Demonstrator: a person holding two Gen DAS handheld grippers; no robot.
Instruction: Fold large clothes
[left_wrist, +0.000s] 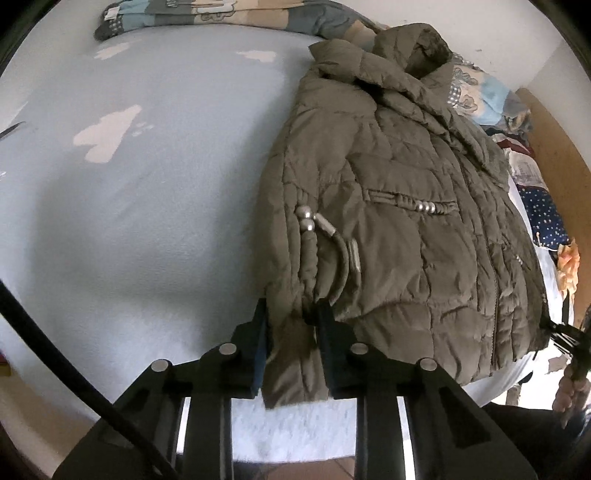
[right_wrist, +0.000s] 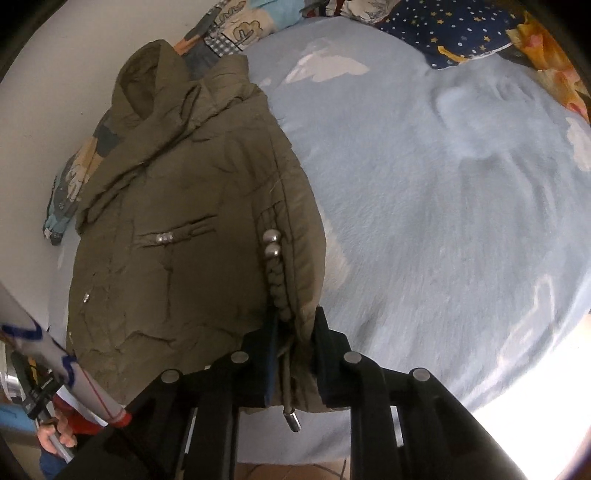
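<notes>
The olive jacket (left_wrist: 399, 206) lies flat on the blue bed (left_wrist: 147, 221), right of centre in the left view. The left tongs (left_wrist: 291, 325) and right tongs (right_wrist: 293, 332) each pinch a bottom corner of its hem, ready, I judge, to lift it toward the collar. Only the right view shows the dangling cord end (right_wrist: 293, 421).

The olive quilted puffer jacket (left_wrist: 406, 221) hides part of the patchwork quilt (left_wrist: 221, 14), itself cropped by the top edge.
</notes>
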